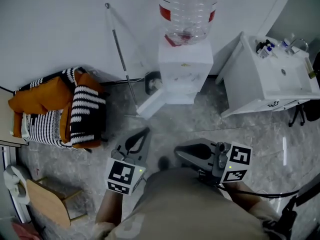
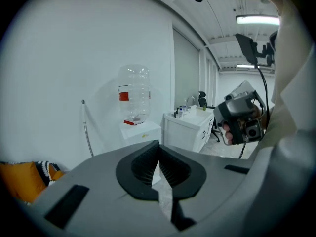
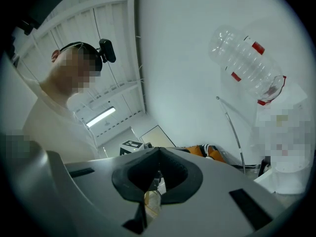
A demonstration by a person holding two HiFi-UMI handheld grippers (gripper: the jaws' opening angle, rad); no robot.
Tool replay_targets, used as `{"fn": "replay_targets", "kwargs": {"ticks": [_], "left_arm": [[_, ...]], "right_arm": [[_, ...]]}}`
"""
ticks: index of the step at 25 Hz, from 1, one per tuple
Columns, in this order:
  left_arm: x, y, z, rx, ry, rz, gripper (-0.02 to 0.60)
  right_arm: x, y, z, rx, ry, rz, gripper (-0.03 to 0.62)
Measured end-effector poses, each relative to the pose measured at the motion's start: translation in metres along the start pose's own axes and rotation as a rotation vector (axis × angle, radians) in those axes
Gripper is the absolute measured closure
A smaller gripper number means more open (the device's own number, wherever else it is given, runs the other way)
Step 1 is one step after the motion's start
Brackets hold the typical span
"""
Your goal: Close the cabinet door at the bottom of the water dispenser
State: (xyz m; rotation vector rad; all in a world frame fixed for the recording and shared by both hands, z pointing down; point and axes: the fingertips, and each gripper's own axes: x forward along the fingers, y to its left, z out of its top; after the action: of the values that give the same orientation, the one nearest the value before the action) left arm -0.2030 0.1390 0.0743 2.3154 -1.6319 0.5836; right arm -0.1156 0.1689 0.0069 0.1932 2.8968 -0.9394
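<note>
Standing against the wall at the far edge of the floor (image 1: 165, 129): one white water dispenser (image 1: 185, 69), with a clear, near-empty bottle (image 1: 187, 11) upside down on top.

Item, cabinet door (image 1: 151, 104): white panel at the dispenser's base, swung open and jutting out over the floor from the front left corner. It seems hinged on that side, though the steep angle leaves this unsure.

Item, left gripper (image 1: 144, 133): held low and well short of the door, pointing up toward it. Fingers closed tip to tip, nothing between them.

Item, right gripper (image 1: 180, 153): just beside the left one, lying across the person's front and aimed left. Fingers likewise closed and empty.

Surroundings: thin metal rod (image 1: 121, 59) leaning on the wall left of the dispenser; chair with orange and striped cushions (image 1: 60, 109) at the left; white sink unit (image 1: 270, 84) at the right.

Step in hand, judged: the approach, with the door not yet touched.

Handling note: keep the fingers closed and use them as a blunt pusher. Meet the door's outer face near its free edge, far from the hinge. Follow its arc round to the cabinet front and press until flush. Push gently, since a dispenser with so little water is likely light and may slide or rock.
</note>
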Motion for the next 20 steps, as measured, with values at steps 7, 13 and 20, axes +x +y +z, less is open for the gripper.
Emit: {"fn": "replay_targets", "kwargs": {"ticks": [7,13,20], "left_arm": [[0.061,-0.028,0.016,0.11,0.079,0.072,0.589],[0.095,-0.027,-0.008,0.146,0.227,0.184,0.589],[0.128,-0.009,-0.063,0.171,0.4,0.149,0.589]], "right_arm": [[-0.06,-0.037,0.027,0.028,-0.016,0.021,0.579],[-0.084,-0.059,0.033,0.063,0.0,0.083,0.579],[-0.083,-0.087,0.042,0.064,0.015,0.049,0.579]]}}
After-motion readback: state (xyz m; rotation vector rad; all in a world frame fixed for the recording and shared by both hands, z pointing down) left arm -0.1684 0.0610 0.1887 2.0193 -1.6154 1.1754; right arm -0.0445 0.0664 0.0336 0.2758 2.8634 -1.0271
